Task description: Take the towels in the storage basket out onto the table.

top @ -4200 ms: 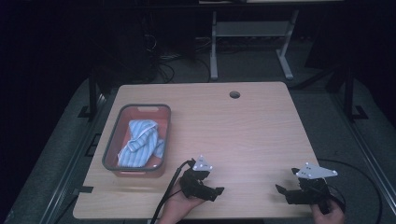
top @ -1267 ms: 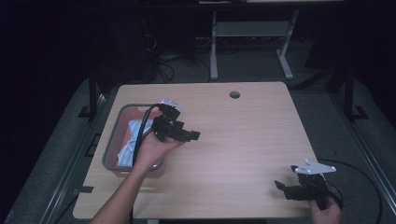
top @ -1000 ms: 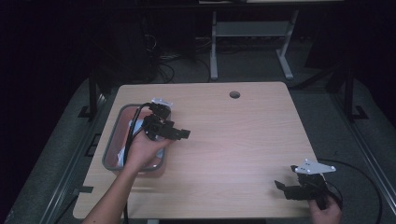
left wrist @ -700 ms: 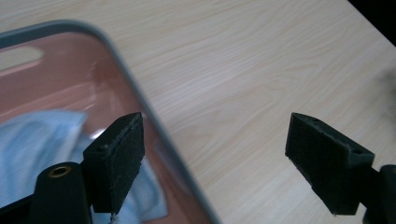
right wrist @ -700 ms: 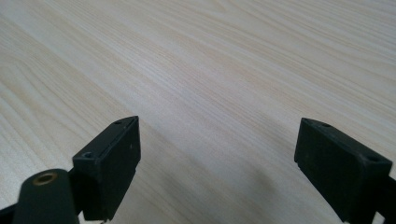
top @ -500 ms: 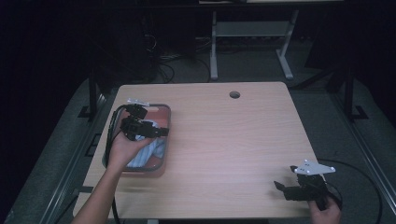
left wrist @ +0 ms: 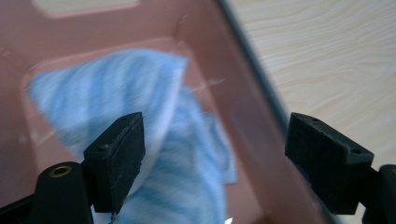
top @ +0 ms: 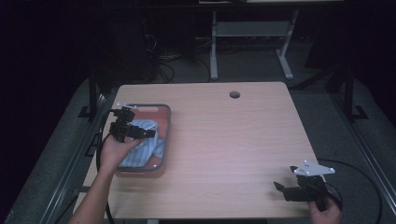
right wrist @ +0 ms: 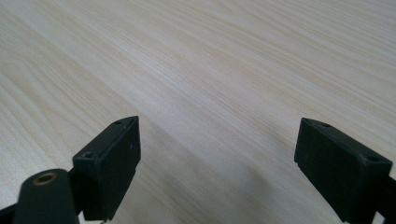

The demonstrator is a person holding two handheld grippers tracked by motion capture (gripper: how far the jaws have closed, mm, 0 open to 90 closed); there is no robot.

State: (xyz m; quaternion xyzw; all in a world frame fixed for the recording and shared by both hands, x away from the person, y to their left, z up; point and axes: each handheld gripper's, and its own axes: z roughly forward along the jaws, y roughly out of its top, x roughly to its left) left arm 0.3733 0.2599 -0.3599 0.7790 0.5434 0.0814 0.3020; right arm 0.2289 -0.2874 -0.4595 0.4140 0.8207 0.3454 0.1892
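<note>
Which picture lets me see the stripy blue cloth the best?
The left gripper view: the blue striped cloth lies close up between the open left tongs, inside the red bin, though a bit blurred. The high view shows the cloth small, partly behind the hand. The right gripper view looks at the wooden table.

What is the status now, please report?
Left gripper open, over the blue striped cloth in the red bin. Right gripper open, idle over bare table. Nothing in the way.
</note>
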